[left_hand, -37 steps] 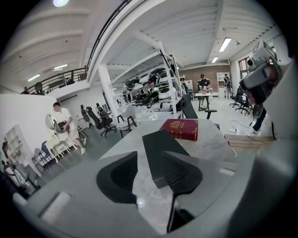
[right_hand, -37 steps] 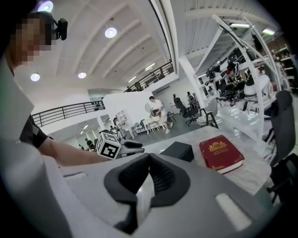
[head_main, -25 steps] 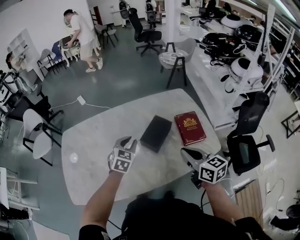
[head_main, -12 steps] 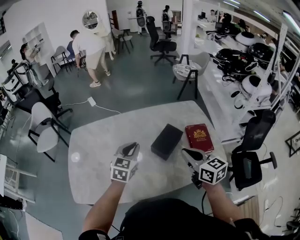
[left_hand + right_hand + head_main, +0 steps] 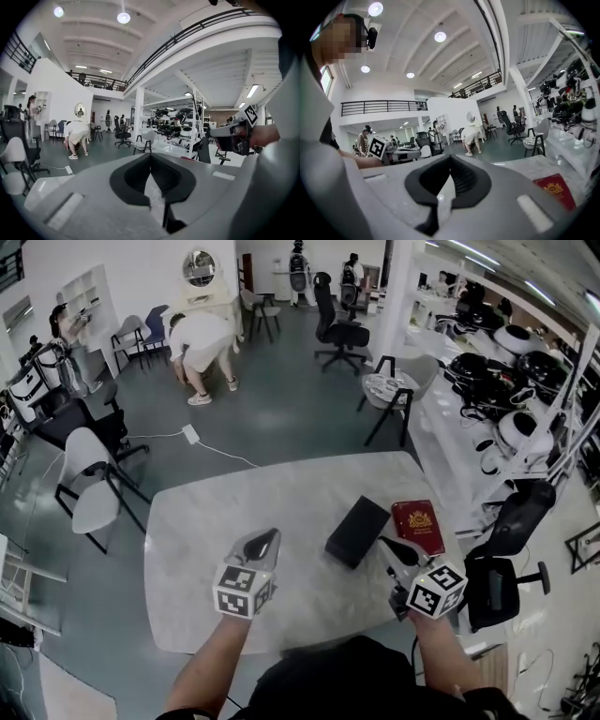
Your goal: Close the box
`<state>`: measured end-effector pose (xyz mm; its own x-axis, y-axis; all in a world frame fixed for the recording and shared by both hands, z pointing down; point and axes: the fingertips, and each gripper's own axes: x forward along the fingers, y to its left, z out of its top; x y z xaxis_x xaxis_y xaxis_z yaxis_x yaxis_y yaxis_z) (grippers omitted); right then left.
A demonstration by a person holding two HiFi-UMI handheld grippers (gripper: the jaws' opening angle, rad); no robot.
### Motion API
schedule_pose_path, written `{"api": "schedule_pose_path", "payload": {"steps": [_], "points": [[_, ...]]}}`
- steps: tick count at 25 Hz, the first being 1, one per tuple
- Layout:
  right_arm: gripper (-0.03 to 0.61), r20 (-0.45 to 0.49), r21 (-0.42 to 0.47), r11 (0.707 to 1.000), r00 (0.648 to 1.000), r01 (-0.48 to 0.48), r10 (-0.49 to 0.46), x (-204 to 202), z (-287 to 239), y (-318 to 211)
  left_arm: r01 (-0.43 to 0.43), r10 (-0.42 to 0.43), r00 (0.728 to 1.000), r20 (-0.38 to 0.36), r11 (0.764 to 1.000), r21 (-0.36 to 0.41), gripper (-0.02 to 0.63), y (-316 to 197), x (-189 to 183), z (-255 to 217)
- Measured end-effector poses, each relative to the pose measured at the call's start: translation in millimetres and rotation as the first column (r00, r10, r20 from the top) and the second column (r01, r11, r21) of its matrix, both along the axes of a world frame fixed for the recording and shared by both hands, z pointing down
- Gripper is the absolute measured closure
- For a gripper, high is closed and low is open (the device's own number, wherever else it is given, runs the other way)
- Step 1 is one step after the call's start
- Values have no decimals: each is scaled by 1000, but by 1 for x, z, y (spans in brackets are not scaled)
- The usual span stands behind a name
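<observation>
The black box (image 5: 357, 532) lies flat on the marble table (image 5: 216, 521), its lid down, with a red book (image 5: 419, 527) just to its right. My left gripper (image 5: 269, 538) hovers left of the box and clear of it. Its jaws have just been closing, the tips meet, and nothing is between them (image 5: 150, 155). My right gripper (image 5: 388, 546) hangs near the box's front right corner, in front of the book, touching neither. Its jaws stand shut and empty (image 5: 450, 157). Neither gripper view shows the box; the right gripper view catches the book's corner (image 5: 555, 187).
A black office chair (image 5: 511, 526) stands off the table's right end and a white chair (image 5: 94, 493) off its left. A person (image 5: 202, 338) bends over far beyond the table. Shelving with gear (image 5: 511, 381) lines the right side.
Both grippers have pulled back from the box toward me and risen. The left jaws, open earlier with the box ahead of them, have closed; the box has left both gripper views.
</observation>
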<state>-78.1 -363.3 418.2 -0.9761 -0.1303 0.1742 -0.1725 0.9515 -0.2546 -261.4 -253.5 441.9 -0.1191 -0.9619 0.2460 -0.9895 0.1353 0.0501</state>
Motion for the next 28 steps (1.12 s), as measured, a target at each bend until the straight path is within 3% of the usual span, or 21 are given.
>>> {"api": "schedule_pose_path", "payload": {"steps": [8, 14, 28], "points": [[577, 21, 0, 998, 998, 57, -57, -17, 0, 2, 70, -70, 998, -3, 998, 6, 603, 9, -18, -7], [577, 47, 0, 996, 995, 92, -92, -13, -7, -21, 146, -145, 988, -51, 989, 24, 603, 1, -13, -13], [577, 59, 49, 990, 989, 133, -136, -15, -13, -49, 175, -175, 984, -36, 985, -3, 603, -23, -7, -15]]}}
